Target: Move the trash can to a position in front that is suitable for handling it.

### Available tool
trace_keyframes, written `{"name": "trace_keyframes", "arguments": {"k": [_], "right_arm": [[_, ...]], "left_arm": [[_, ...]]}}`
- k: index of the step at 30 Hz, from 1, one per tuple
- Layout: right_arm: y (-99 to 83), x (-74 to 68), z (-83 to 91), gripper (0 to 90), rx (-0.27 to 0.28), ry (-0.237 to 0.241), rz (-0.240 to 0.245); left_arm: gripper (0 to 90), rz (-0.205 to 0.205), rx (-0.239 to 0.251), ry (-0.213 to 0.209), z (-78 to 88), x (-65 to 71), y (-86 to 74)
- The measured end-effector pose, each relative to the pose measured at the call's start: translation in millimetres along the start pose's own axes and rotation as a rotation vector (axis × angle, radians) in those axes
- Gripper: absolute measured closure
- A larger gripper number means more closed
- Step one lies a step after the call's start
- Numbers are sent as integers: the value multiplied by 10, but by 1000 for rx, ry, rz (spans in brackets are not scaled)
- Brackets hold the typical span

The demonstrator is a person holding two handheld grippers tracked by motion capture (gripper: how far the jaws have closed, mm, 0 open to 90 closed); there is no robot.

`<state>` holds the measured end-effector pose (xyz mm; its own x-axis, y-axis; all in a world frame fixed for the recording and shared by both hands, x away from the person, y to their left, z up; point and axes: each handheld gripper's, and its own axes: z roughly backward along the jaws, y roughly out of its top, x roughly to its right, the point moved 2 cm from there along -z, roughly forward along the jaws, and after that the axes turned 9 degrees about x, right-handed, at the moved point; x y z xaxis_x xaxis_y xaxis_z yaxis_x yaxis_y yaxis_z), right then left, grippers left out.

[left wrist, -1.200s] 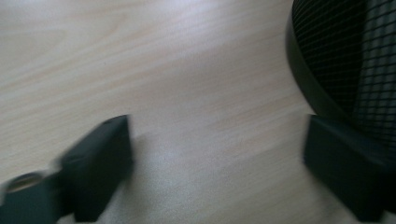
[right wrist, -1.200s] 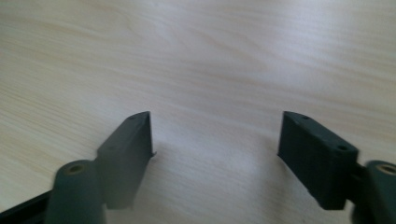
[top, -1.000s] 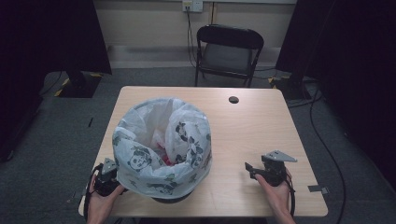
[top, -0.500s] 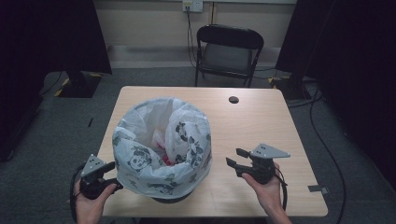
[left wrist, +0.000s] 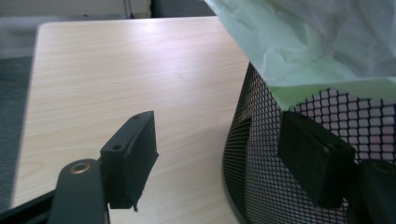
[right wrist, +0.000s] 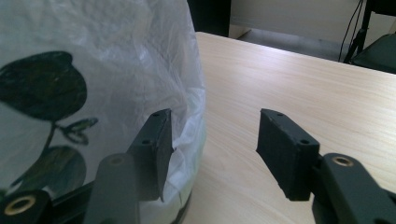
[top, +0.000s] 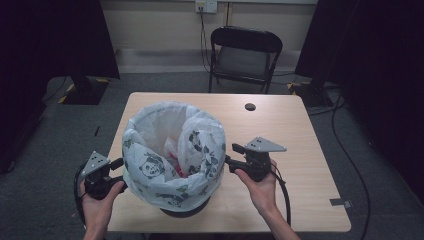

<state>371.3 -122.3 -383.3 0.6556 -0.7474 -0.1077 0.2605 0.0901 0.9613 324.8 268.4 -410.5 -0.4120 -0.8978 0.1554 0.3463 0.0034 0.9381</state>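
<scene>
At the near left, the left gripper [top: 119, 172] has its jaws apart, holding nothing, one jaw close against the black mesh bin [left wrist: 261, 154]. At the near right, the right gripper [top: 231, 156] is also open and empty, just beside the panda-print bag [top: 172, 150] lining that bin. The bin stands on the near half of the bench [top: 295, 135]. Farther off, a black chair [top: 244, 52] stands behind the bench.
</scene>
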Motion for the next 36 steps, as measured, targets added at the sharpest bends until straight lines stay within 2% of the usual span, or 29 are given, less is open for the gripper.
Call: {"name": "trace_keyframes", "arguments": {"k": [3,5,7,12,18,22,29,32,35,36], "right_arm": [[-9,5,-26,451,-7,19,-11],[-9,8,-30,455,-7,32,-18],[-9,22,-18,457,-17,17,-18],[-21,73,46,457,-16,15,-24],[-40,228,189,446,-22,-9,-23],[-59,341,269,453,-25,-28,-46],[-88,485,384,452,-16,-37,-64],[-99,542,452,452,-11,-38,-73],[-119,604,516,459,-9,-52,-82],[-125,625,532,461,-12,-59,-85]], "left_arm": [[282,32,22,-21,-44,-9,-22],[287,33,25,-25,-55,-1,-22],[307,33,25,-29,-81,20,-19],[349,40,24,-48,-153,108,-3],[349,29,10,-100,-297,243,20],[332,8,4,-104,-436,344,77],[364,27,4,-138,-631,440,138],[363,20,-4,-162,-697,503,151],[354,31,2,-172,-776,564,157],[353,20,3,-176,-802,584,163]]}}
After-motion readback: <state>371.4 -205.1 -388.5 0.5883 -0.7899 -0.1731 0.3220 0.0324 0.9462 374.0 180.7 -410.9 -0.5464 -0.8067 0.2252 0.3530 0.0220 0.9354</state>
